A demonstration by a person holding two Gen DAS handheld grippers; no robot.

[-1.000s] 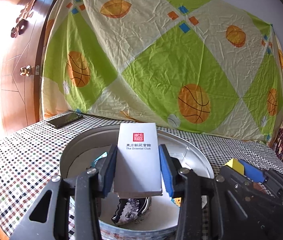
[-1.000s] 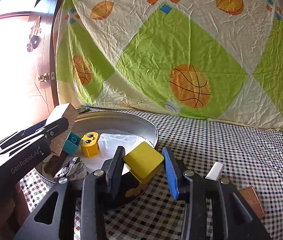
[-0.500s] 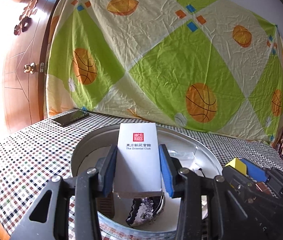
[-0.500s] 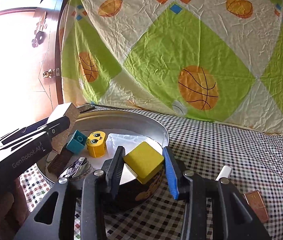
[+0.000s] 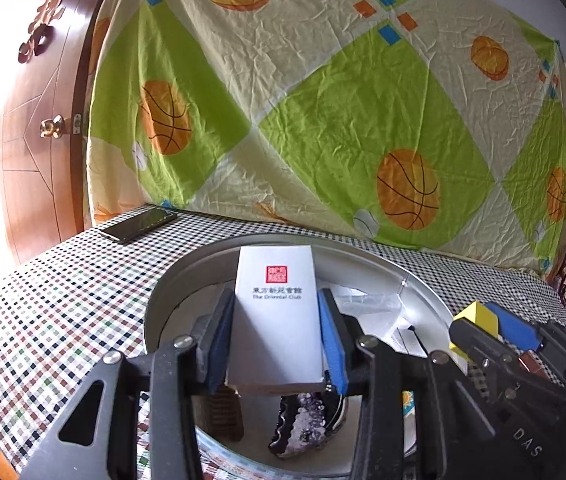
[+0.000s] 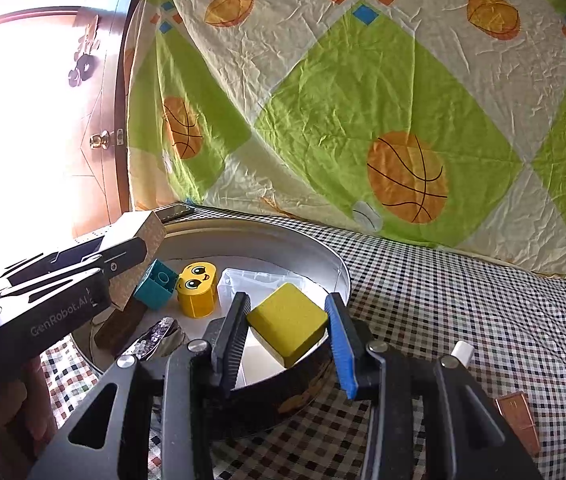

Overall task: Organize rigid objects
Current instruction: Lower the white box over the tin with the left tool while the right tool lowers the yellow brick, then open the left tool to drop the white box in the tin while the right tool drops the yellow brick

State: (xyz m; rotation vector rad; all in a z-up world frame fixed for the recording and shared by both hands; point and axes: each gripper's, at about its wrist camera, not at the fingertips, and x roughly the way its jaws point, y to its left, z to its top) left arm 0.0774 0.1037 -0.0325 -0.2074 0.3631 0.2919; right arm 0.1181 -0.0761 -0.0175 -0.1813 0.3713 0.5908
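Left wrist: left tool clamps white box upright (over tin).

We've got a yellow block, silver tin, checkered tablecloth, green-cream basketball-print sheet.

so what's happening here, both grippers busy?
Yes. The left gripper is shut on a white rectangular card box with a red seal, held over the round metal tin. The right gripper is shut on a yellow foam block above the tin's near rim. A yellow smiley-face toy and teal plastic brick already sit inside.
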